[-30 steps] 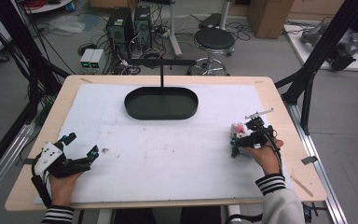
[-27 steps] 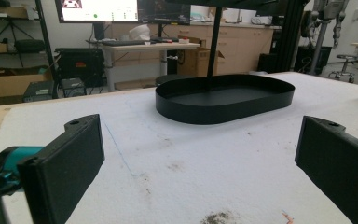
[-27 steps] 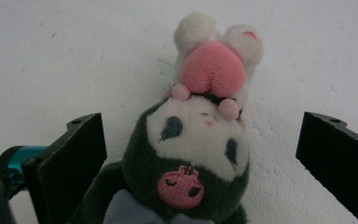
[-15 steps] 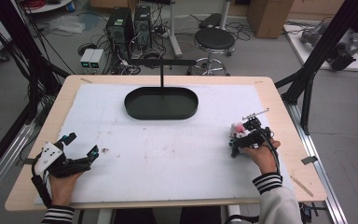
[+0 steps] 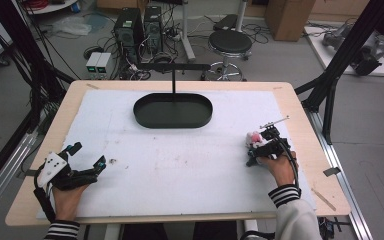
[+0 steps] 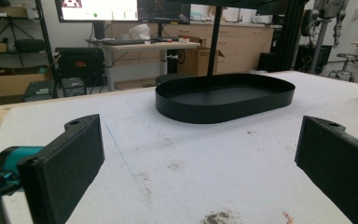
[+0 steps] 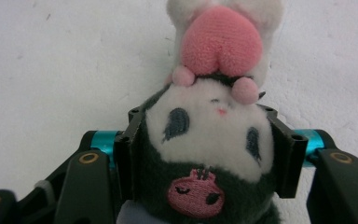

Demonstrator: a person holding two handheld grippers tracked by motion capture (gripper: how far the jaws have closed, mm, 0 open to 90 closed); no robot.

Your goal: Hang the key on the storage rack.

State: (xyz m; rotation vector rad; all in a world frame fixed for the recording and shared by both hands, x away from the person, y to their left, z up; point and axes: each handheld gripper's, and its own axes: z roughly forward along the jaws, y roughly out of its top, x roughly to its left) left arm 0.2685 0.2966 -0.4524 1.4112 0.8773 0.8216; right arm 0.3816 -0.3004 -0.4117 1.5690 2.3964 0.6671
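- Two hand-held grippers are on the white foam-covered bench (image 5: pixel 180 170): the left hand-held gripper (image 5: pixel 86 156) at the lower left of the high view, the right hand-held gripper (image 5: pixel 253 146) at the right.
- Right unit: its jaws have just been closing and now press both sides of the small white, dark grey and pink plush toy (image 7: pixel 212 135).
- Toy location: between the jaws, resting on the bench at the right of the high view (image 5: pixel 254 138), well apart from the black oval metal tray (image 5: pixel 172 111) at upper centre.
- Left unit: jaws stand wide apart with nothing between them; the tray (image 6: pixel 223 97) lies ahead of it.
- Step in hand, as judged: the grasp is made; the lift has not begun.
- Next move, as judged: raise the toy clear of the bench, carry it toward upper centre and release it inside the tray rim.
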